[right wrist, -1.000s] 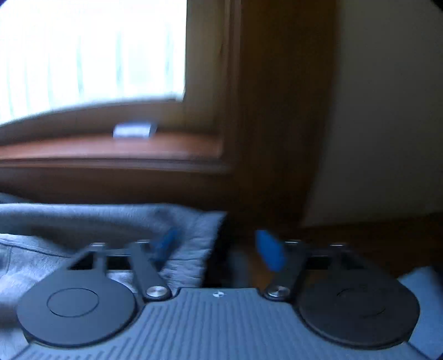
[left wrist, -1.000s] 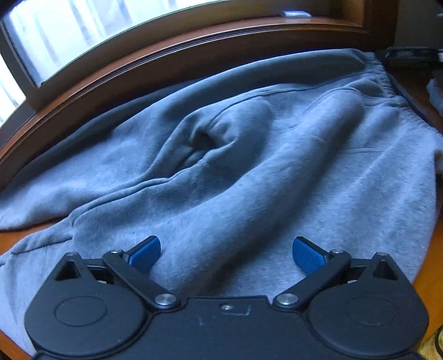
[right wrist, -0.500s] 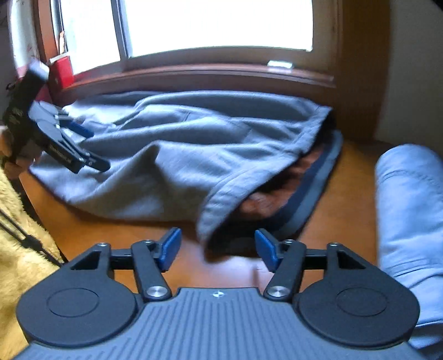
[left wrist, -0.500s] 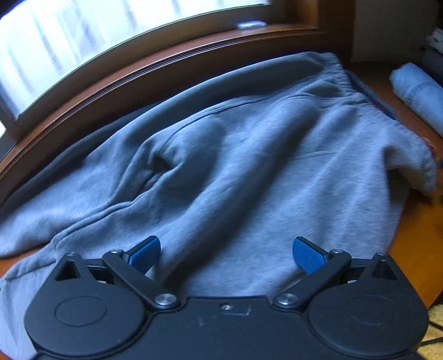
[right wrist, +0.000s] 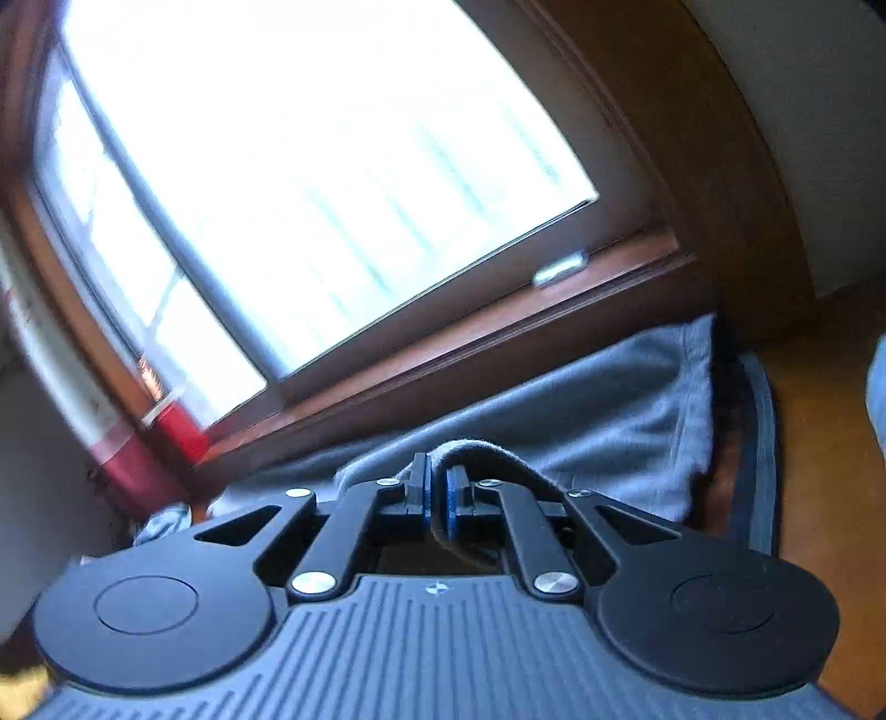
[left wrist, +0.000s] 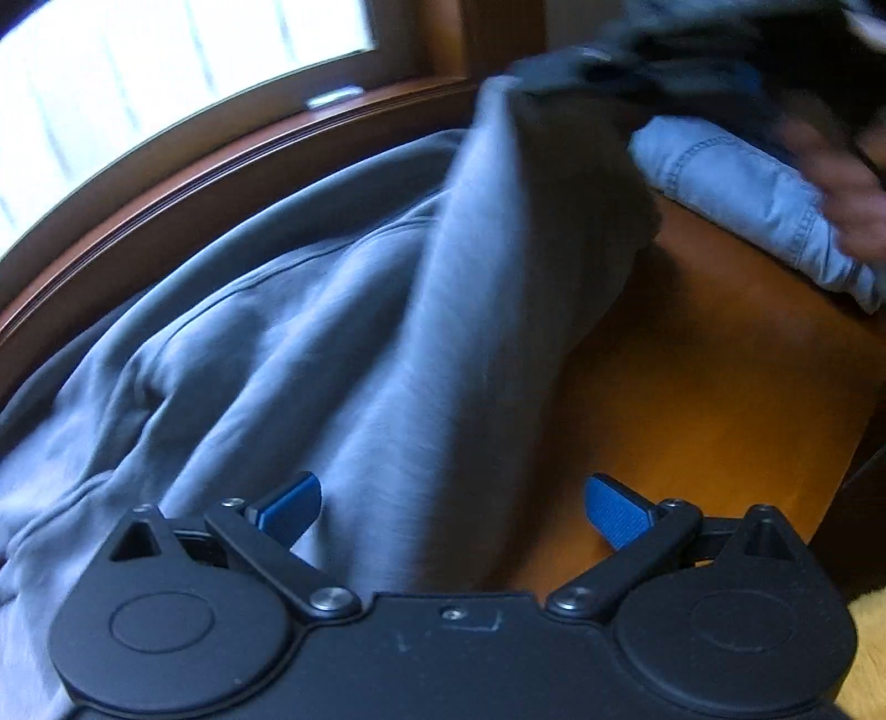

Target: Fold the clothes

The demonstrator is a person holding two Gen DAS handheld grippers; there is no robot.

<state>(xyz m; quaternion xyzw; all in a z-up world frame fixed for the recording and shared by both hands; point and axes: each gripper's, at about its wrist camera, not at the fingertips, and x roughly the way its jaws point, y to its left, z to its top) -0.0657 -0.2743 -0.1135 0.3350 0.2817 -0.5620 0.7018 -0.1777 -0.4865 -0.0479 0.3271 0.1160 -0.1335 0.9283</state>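
Grey sweatpants (left wrist: 310, 343) lie spread on the wooden table (left wrist: 692, 399) below the window. My left gripper (left wrist: 454, 498) hovers open over the near part of the cloth, its blue pads (left wrist: 288, 504) wide apart with nothing pinched. My right gripper (right wrist: 437, 498) is shut on a fold of the sweatpants' edge. In the left wrist view that edge (left wrist: 498, 111) hangs lifted at the upper right, under the blurred right gripper (left wrist: 664, 50). The rest of the garment (right wrist: 609, 432) stays on the table.
Folded light-blue denim (left wrist: 747, 194) lies at the table's right, a person's hand (left wrist: 847, 210) blurred over it. A dark-rimmed layer (right wrist: 758, 443) shows under the sweatpants' right end. A red object (right wrist: 171, 437) stands by the window frame (right wrist: 498, 332) at left.
My right gripper has shut on the sweatpants' edge and raised it, tilting up toward the window. My left gripper has slid right over the cloth, still open.
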